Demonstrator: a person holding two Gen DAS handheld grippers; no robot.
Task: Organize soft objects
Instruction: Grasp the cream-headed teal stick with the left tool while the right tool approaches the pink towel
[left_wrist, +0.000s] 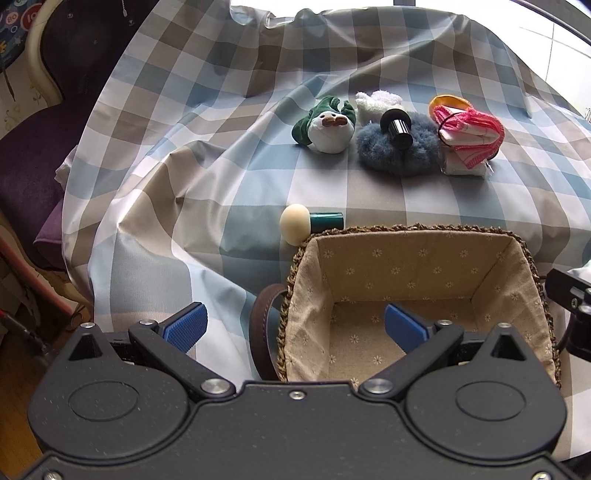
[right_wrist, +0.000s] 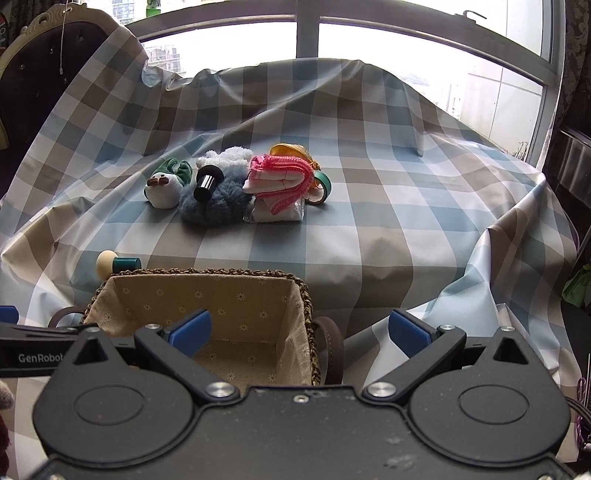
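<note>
While both grippers hang with jaws spread wide and holding nothing, the left gripper (left_wrist: 295, 328) straddles the lined basket's (left_wrist: 417, 230) left rim and the right gripper (right_wrist: 300, 330) its right rim. Beyond the basket's far edge, across open checked tabletop (right_wrist: 369, 221), lie the duck plush (right_wrist: 164, 188), blue pompom (right_wrist: 218, 206) and pink cloth (right_wrist: 280, 177).

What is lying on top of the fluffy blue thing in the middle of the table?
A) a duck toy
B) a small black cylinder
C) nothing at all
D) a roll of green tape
B: a small black cylinder rests on the fluffy blue thing, while the duck toy sits beside it on the cloth and the green tape lies farther over, behind the pink-edged bundle.
</note>
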